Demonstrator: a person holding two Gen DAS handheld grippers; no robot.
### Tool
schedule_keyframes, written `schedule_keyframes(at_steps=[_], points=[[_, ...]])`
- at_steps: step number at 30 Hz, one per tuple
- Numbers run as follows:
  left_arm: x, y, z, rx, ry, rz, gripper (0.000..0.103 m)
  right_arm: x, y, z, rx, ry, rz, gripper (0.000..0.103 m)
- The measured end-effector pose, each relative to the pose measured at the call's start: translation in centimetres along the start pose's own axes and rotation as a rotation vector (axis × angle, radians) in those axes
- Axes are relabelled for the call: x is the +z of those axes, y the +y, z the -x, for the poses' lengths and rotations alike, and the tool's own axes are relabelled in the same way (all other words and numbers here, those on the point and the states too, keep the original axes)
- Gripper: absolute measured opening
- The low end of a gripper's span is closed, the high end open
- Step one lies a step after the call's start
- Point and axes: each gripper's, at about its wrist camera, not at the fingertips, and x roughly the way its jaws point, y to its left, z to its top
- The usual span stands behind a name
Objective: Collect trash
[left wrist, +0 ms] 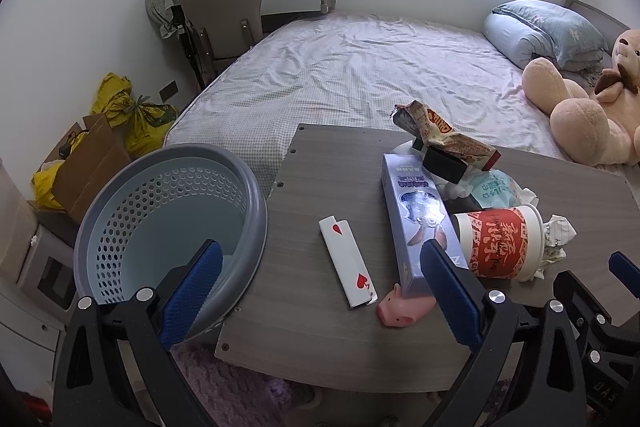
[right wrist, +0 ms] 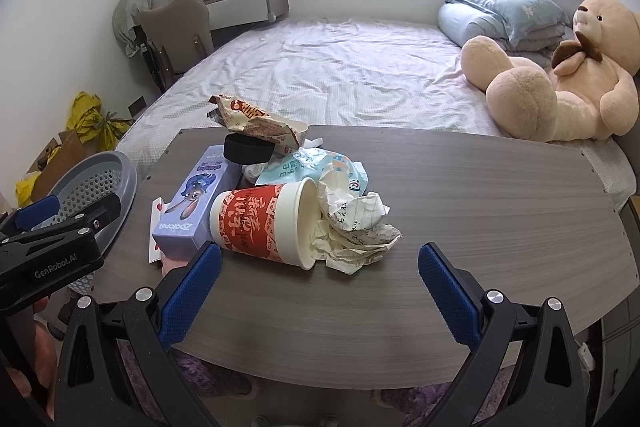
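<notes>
Both tongs, left and right, gape wide and hold nothing. Only the left view shows the pig and the bin's inside.

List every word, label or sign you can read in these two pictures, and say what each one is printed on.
"ZOOTOPIA": end face of the purple box, upside down.
"GenRobot.AI": body of the left tongs.
Red heart and spade signs: white card box.
Red cup, snack wrapper, tissue pack, crumpled paper: print unreadable.
</notes>
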Motion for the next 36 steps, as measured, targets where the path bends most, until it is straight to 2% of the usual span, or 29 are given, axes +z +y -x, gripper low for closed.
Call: schedule_keyframes(at_steps=[36], points=[[-0.05, -0.3, 0.84, -0.004, -0.013, -0.009, 0.095, 0.11, -0.26, 0.82, -0.001, -0.015, -0.009, 0.097]])
